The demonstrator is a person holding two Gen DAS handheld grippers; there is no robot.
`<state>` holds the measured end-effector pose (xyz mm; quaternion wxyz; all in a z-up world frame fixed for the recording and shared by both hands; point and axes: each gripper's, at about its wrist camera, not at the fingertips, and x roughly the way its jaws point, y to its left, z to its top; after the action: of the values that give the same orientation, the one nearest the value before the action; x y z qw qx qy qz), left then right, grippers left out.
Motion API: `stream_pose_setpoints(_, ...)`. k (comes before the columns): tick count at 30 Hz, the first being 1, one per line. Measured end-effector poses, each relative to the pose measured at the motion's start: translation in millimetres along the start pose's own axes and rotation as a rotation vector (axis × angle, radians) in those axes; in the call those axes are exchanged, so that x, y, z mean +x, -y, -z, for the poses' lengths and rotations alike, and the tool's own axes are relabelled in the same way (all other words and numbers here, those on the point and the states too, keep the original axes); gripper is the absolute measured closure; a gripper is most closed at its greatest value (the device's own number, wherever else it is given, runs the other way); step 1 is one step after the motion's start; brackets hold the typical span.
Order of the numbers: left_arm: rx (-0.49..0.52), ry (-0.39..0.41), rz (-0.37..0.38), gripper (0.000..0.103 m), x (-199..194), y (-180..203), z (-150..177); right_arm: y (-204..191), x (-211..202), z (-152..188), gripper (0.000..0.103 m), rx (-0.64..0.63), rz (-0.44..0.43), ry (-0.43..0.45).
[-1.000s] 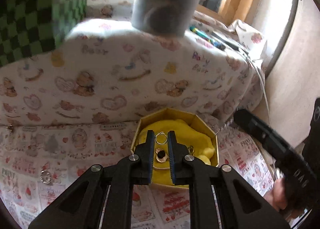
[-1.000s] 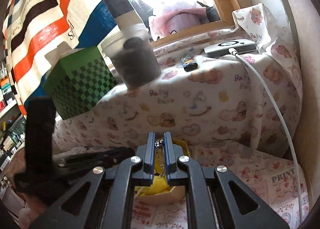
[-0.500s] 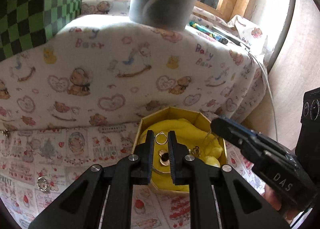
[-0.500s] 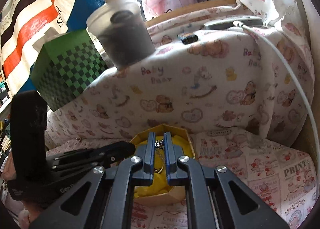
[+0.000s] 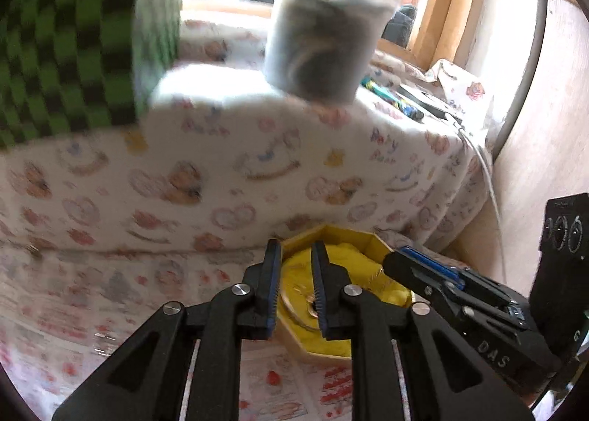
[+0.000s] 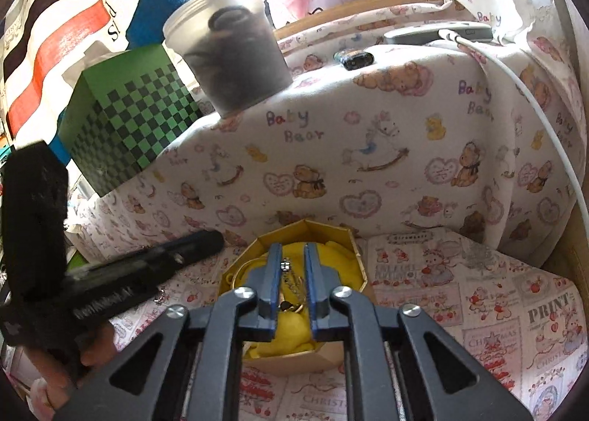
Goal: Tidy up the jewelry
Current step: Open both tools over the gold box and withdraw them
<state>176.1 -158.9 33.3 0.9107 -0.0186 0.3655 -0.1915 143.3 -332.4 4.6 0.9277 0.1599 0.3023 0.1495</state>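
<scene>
Black gripper linkages — blue pads, silver screws.

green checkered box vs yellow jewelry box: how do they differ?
The green checkered box stands up on the raised teddy-print ledge; the yellow jewelry box sits lower, on the printed cloth in front. The green checkered box is closed and square-sided; the yellow jewelry box is open, many-sided, lined with yellow cloth and holds gold pieces. Both rest on patterned fabric.

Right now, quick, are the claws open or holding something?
Left claw: a little open, holding nothing.
Right claw: thin chain between its fingers; cannot tell if it is gripped.
</scene>
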Motion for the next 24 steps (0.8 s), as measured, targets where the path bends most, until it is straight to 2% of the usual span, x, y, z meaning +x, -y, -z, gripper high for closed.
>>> stream_pose_setpoints(3, 0.027, 0.082, -0.025, 0.069, -26, 3, -6, -4, -7, -2, 0.079, -0.011, 0.006, 0.019)
stream_pose_setpoints(5, -0.001, 0.151, -0.044, 0.034, -46, -2, -8, -4, -12, -3, 0.079, 0.015, -0.006, 0.019)
stream_pose_setpoints(6, -0.023, 0.186, -0.063, 0.029, -56, -6, -8, -5, -14, -4, 0.078, 0.026, -0.014, 0.023)
stream_pose_setpoints(8, -0.025, 0.228, -0.104, 0.028, -74, -13, -7, -9, -22, -5, 0.076, 0.028, -0.017, 0.040)
stream_pose_setpoints(10, 0.001, 0.260, -0.132, 0.028, -93, -19, -8, -16, -32, -5, 0.068, 0.006, -0.003, 0.075)
stream_pose_setpoints(12, 0.025, 0.309, -0.171, 0.023, -113, -26, -6, -26, -40, -4, 0.066, -0.033, 0.007, 0.106)
stream_pose_setpoints(14, 0.042, 0.356, -0.209, 0.012, -131, -32, -4, -36, -46, -2, 0.065, -0.071, 0.020, 0.131)
stream_pose_setpoints(15, 0.040, 0.374, -0.218, 0.010, -141, -35, -2, -40, -49, -1, 0.061, -0.086, 0.026, 0.146)
stream_pose_setpoints(17, 0.020, 0.394, -0.218, 0.004, -153, -44, 1, -45, -53, 2, 0.057, -0.102, 0.029, 0.165)
stream_pose_setpoints(21, -0.010, 0.439, -0.243, 0.001, -174, -59, 10, -50, -54, 5, 0.051, -0.116, 0.034, 0.167)
stream_pose_setpoints(24, 0.007, 0.410, -0.294, 0.001, -178, -65, 17, -52, -53, 8, 0.043, -0.132, 0.063, 0.179)
